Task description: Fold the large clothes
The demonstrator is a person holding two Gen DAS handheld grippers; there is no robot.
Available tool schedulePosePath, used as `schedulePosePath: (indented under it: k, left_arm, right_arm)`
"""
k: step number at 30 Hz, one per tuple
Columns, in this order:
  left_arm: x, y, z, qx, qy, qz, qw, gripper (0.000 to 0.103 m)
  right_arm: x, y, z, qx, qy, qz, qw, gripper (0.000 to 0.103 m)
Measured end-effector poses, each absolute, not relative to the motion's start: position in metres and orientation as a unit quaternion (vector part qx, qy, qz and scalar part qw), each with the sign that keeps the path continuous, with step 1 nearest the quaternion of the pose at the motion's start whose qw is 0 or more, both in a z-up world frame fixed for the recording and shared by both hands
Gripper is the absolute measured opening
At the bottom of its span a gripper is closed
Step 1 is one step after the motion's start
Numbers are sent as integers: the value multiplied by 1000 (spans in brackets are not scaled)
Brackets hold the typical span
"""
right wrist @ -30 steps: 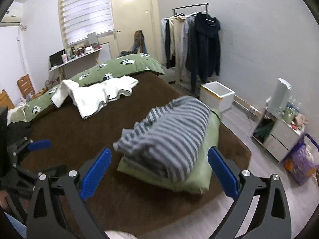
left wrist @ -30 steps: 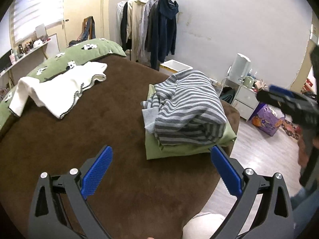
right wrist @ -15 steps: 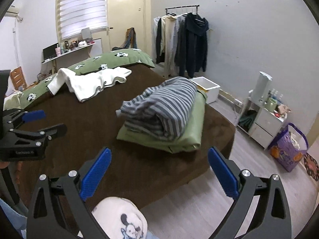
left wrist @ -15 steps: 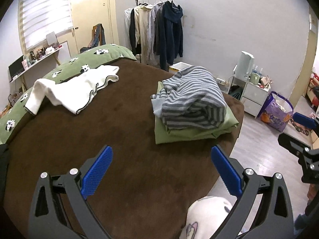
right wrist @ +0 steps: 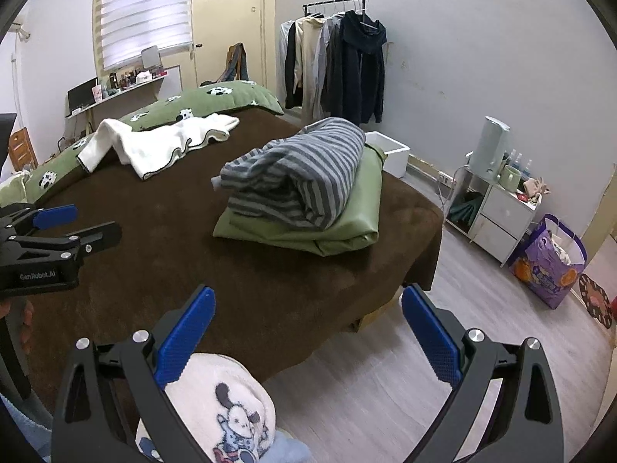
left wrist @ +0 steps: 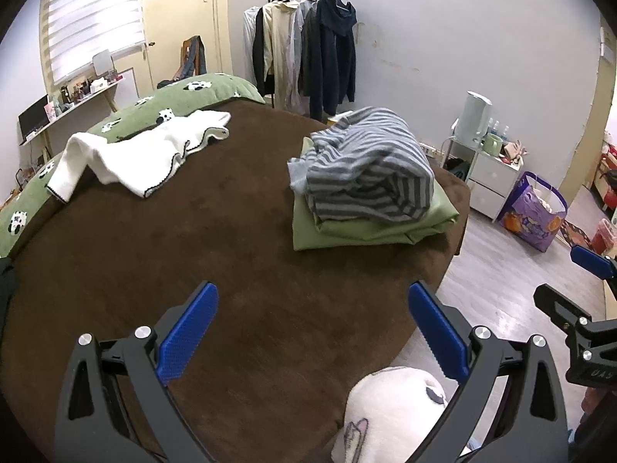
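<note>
A: Background, far wall? Log it.
B: Clothes rack (right wrist: 334, 2) with hung dark and pale coats. White box (right wrist: 390, 152) on the floor below it.
A: Right side?
B: White nightstand (right wrist: 497, 214), pale appliance (right wrist: 490, 149) and green mug (right wrist: 511, 178) on top. Purple bag (right wrist: 549, 260) just beside it, on grey floor.

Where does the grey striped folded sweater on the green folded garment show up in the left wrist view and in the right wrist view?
Left wrist view: the grey striped folded sweater lies right of centre, upper half, on the green folded garment.
Right wrist view: the sweater sits near the centre, on the same green garment.
Shared landmark: the clothes rack of hanging coats stands behind the pile in both.
</note>
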State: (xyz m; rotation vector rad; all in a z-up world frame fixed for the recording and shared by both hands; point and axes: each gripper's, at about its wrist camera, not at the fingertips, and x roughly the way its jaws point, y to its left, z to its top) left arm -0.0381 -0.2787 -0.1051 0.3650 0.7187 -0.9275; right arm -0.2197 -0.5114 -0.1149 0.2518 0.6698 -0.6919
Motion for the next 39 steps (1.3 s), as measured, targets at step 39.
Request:
schedulePosePath:
  k: [39]
  left_arm:
    - [-50, -291, -109, 162, 347, -443, 810, 97]
  right_arm:
    - [-220, -512, -120, 105, 330, -345, 872, 96]
